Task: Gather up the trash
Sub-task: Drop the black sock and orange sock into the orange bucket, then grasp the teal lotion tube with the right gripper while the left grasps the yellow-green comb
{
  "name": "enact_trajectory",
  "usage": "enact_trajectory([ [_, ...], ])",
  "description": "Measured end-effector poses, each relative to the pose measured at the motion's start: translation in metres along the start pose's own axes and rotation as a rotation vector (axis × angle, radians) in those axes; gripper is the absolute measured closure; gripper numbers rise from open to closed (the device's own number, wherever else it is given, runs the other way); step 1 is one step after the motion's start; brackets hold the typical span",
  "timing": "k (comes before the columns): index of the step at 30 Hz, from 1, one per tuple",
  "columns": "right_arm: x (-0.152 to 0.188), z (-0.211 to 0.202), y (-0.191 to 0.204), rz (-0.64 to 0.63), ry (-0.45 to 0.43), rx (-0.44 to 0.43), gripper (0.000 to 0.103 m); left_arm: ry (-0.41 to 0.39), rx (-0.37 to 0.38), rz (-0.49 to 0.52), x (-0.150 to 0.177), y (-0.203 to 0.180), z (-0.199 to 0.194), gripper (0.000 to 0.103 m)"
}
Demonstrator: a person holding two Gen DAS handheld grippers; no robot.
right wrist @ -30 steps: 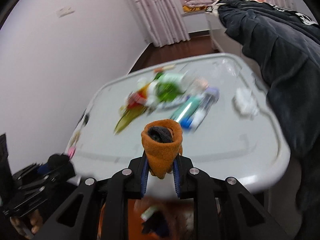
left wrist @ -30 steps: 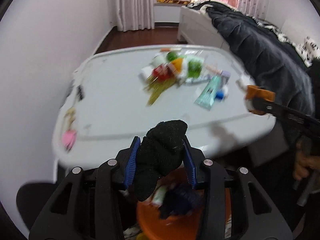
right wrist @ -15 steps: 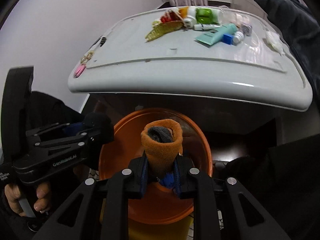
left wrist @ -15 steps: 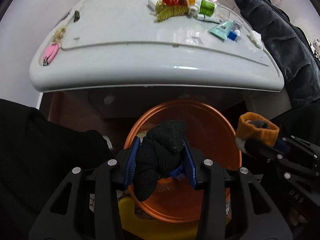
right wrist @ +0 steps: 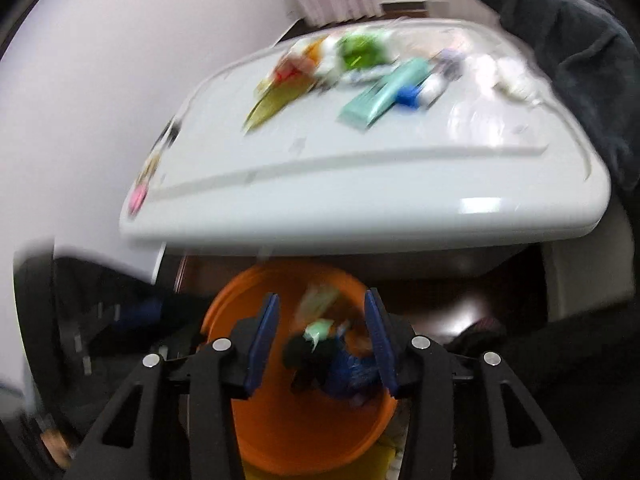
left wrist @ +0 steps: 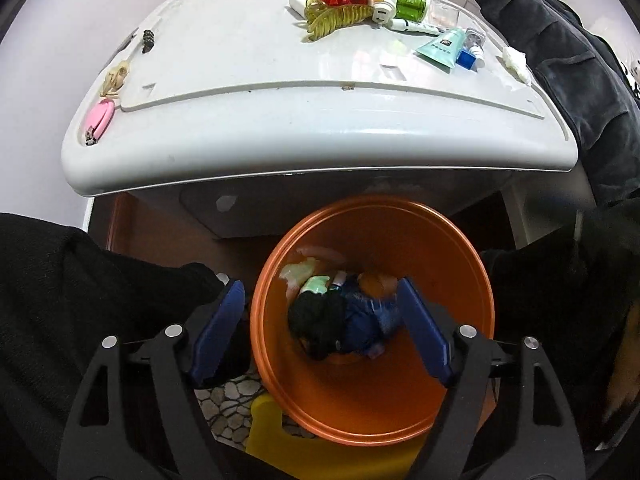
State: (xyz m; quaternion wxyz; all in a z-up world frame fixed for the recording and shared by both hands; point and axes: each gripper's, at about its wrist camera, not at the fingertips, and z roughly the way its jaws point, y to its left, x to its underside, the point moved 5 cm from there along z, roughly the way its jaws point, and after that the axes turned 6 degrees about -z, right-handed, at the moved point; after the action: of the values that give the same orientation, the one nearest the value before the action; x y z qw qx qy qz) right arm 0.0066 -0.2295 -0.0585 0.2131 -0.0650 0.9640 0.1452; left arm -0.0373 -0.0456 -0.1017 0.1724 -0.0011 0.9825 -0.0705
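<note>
Both drops made over the bin (left wrist: 372, 412).
My left gripper (left wrist: 320, 328) and right gripper (right wrist: 320, 332) have just spread their fingers, empty; at 12 o'clock, the counter (left wrist: 280, 136) edge could catch a hasty lift.

Both the left gripper (left wrist: 320, 312) and the right gripper (right wrist: 322, 336) have black angular frames with triangular cut-outs, round silver screws, and blue pads lining the jaws.

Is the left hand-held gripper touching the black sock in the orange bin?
Apart. The left wrist view shows the left hand-held gripper wide open above the bin, black sock lying inside.
</note>
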Motion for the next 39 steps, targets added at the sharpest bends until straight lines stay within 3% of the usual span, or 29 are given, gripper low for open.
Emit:
enact_trajectory([
  [4, -0.063, 0.010, -0.033, 0.080, -0.042, 0.063, 0.059, 0.004, 0.013, 0.000, -0.001, 0.000, 0.002, 0.026],
  [9, -0.139, 0.041, -0.056, 0.186, -0.042, 0.025, 0.060, -0.018, 0.025, 0.011, -0.004, -0.002, 0.002, 0.026],
  [12, -0.166, 0.067, -0.068, 0.245, 0.010, 0.018, 0.060, -0.037, 0.031, 0.022, -0.005, -0.001, 0.000, 0.026],
  [17, -0.182, 0.102, -0.089, 0.341, 0.113, 0.094, 0.061, -0.052, 0.053, 0.016, -0.007, 0.003, -0.002, 0.026],
  [23, -0.194, 0.124, -0.082, 0.285, 0.155, 0.208, 0.063, -0.046, 0.084, -0.009, -0.010, 0.009, 0.000, 0.026],
  [28, -0.190, 0.134, -0.042, 0.020, 0.140, 0.365, 0.071, -0.052, 0.081, -0.020, -0.020, 0.010, -0.002, 0.026],
  [31, -0.181, 0.124, -0.033, 0.011, 0.136, 0.259, 0.072, -0.116, 0.067, -0.006, -0.044, 0.009, -0.011, 0.026],
  [34, -0.176, 0.091, -0.035, 0.047, 0.064, 0.133, 0.072, -0.183, 0.055, 0.026, -0.095, 0.001, -0.011, 0.026],
  [39, -0.157, 0.042, -0.048, 0.096, -0.050, 0.017, 0.071, -0.197, 0.041, 0.061, -0.170, -0.016, 0.025, 0.026],
])
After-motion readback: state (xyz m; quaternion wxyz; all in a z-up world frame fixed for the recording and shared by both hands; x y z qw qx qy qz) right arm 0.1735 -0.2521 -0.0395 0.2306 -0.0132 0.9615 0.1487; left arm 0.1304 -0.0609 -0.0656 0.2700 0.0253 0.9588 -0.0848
